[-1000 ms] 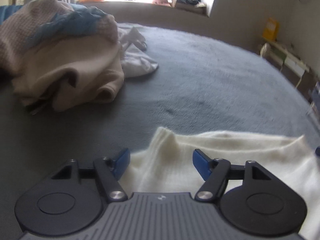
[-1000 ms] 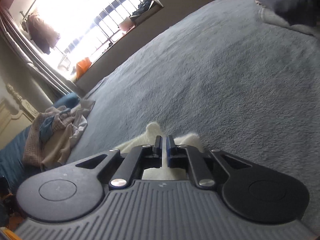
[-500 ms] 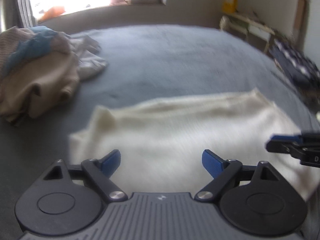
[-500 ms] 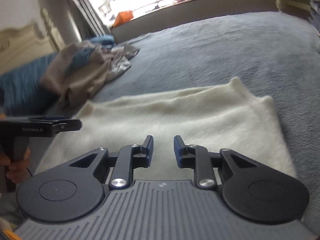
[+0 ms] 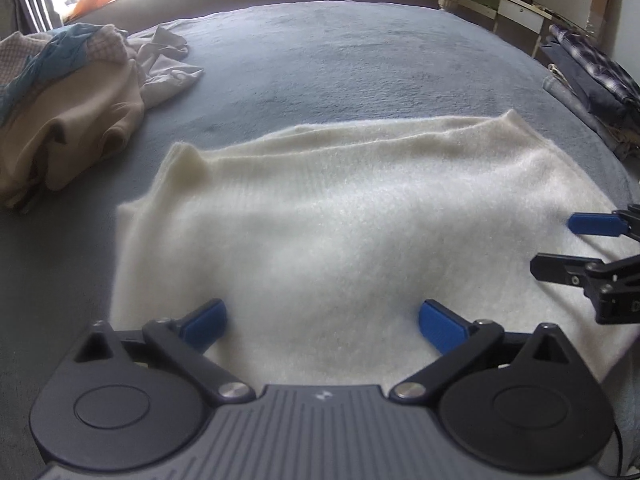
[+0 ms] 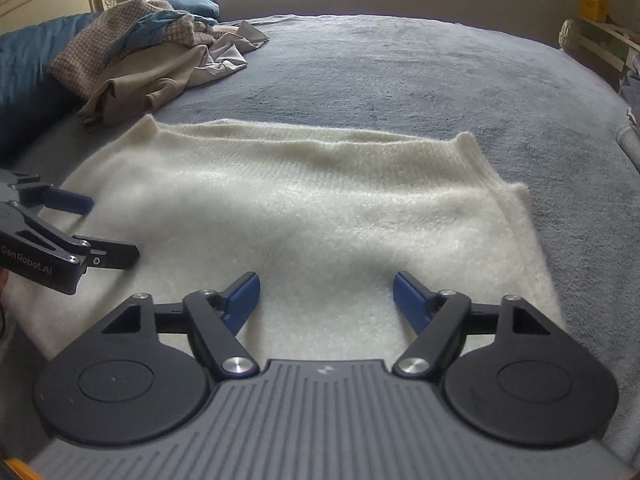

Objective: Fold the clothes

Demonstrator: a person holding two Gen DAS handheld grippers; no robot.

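Cream sweater (image 5: 340,216) flat on the grey bed (image 5: 360,60), both tools off it

Left tool (image 5: 322,322) and right tool (image 6: 326,298) hover over its near edge, jaws opening wide, nothing pinched between them. Pile of clothes (image 6: 152,56) sits far left.

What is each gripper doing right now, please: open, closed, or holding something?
Left gripper: jaws opening, nothing held, above the cream sweater.
Right gripper: jaws opening, nothing gripped, over the same sweater.

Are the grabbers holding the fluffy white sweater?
No. Both the left gripper and right gripper have jaws opening above the white sweater, gripping nothing.
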